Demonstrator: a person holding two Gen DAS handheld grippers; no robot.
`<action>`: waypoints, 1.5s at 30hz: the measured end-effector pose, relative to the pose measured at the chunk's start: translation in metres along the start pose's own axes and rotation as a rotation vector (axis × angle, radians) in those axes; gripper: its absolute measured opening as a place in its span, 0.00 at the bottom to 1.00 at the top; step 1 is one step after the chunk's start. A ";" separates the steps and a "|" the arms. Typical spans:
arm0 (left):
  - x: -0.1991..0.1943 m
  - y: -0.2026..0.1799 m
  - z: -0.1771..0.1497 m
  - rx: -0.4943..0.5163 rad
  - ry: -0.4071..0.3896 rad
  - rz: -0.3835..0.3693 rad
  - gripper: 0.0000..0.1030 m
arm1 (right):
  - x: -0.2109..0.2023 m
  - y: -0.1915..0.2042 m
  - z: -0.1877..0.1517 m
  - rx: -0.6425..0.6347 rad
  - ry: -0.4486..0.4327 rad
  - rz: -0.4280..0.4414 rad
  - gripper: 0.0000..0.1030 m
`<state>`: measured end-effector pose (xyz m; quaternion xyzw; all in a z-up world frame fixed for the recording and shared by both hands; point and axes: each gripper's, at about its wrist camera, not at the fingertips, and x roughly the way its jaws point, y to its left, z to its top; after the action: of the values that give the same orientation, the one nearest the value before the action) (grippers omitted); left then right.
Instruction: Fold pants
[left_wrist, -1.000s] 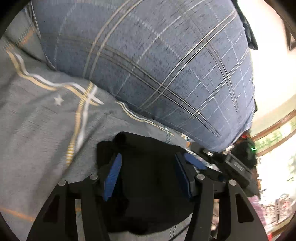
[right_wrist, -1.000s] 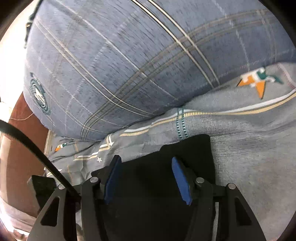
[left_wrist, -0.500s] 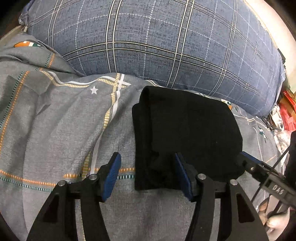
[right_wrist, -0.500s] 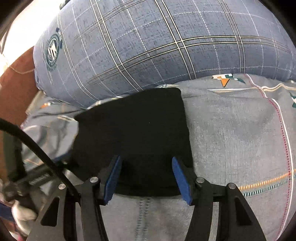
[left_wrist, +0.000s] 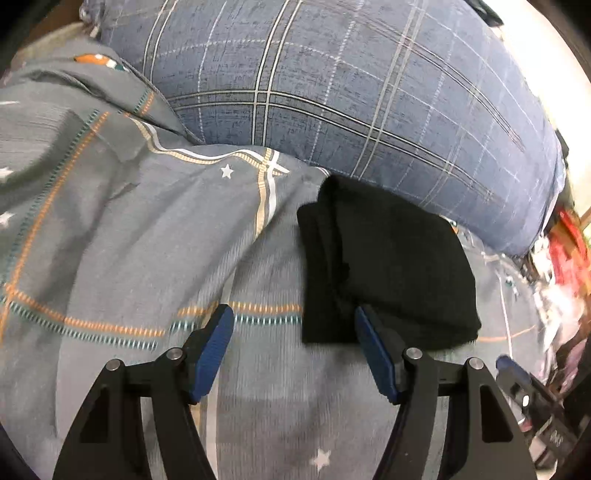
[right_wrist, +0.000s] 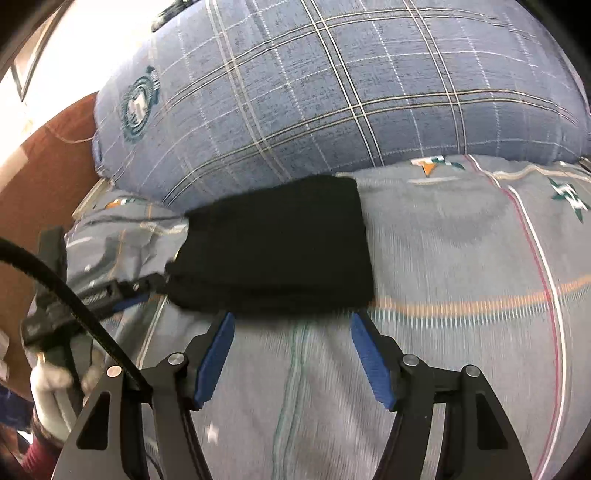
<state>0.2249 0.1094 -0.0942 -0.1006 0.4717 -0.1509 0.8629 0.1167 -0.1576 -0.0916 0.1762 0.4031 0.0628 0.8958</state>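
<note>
**Folded black pants on the bed, both tongs spread**

Nearest in the left wrist view are the left tongs (left_wrist: 293, 325). Their two blue pads (left_wrist: 214, 350) stand apart and are opening, and only the grey bed sheet (left_wrist: 129, 240) lies between them. The right-hand pad overlaps the near edge of the pants (left_wrist: 388, 266), but whether it touches the cloth I cannot tell. The pants are one black piece, folded into a compact rectangle, lying mostly beyond and to the right of these tongs.

In the right wrist view the right tongs (right_wrist: 291, 323) are also spread and opening, with nothing between the pads. The folded pants (right_wrist: 277, 251) lie just beyond their tips, flat on the sheet (right_wrist: 461, 258).

Behind the pants is one big blue checked pillow (right_wrist: 314, 92); the far edge of the pants reaches its base. The pillow carries one round green emblem (right_wrist: 138, 105), with writing too small to read.

At the left edge of the right wrist view, the left tongs (right_wrist: 125, 291) appear beside the pants, with faint unreadable lettering on their body.
</note>
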 end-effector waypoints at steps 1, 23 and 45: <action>-0.005 -0.003 -0.005 0.008 -0.014 0.011 0.65 | -0.003 0.001 -0.008 -0.003 0.002 -0.001 0.70; -0.058 -0.049 -0.076 0.182 -0.184 0.116 0.65 | -0.019 0.027 -0.072 -0.036 0.059 -0.025 0.73; -0.039 -0.058 -0.077 0.184 -0.134 0.120 0.65 | -0.189 0.065 0.052 0.095 -0.201 0.212 0.78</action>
<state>0.1304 0.0662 -0.0866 -0.0024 0.4023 -0.1349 0.9055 0.0314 -0.1585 0.0961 0.2656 0.2931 0.1201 0.9106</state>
